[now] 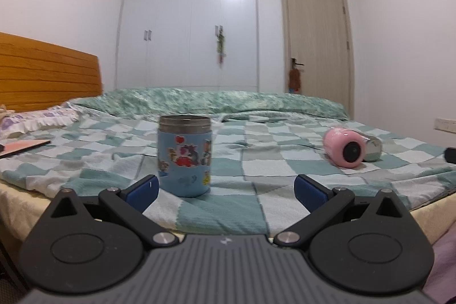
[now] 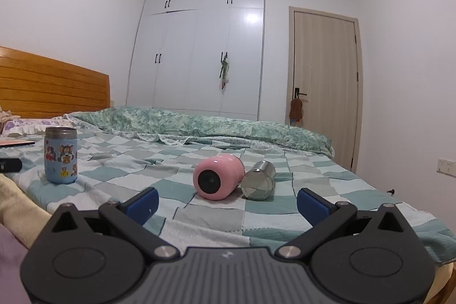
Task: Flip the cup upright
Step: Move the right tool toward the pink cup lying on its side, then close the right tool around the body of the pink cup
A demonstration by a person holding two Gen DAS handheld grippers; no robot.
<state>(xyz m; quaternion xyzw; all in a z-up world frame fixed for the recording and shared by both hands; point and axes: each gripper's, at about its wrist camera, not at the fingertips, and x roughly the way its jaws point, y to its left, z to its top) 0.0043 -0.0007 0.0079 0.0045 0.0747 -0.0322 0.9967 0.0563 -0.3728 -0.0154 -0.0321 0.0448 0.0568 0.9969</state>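
A blue cup with cartoon stickers [image 1: 184,155] stands upright on the checked bedspread, just beyond my open left gripper [image 1: 225,191], close to its left fingertip. It also shows in the right wrist view [image 2: 60,155] at far left. A pink cup [image 2: 218,180] lies on its side, its base toward the camera, and a steel cup [image 2: 258,180] lies on its side touching its right. Both lie a little beyond my open, empty right gripper [image 2: 227,204]. The pink cup [image 1: 344,146] and steel cup [image 1: 372,147] lie at right in the left wrist view.
The bed's near edge [image 2: 285,240] runs just under both grippers. A folded green quilt [image 2: 199,123] lies along the far side. A wooden headboard [image 1: 42,73] and pillow [image 1: 37,118] are at left, with a flat dark-edged object [image 1: 22,147] beside them. A wardrobe and door stand behind.
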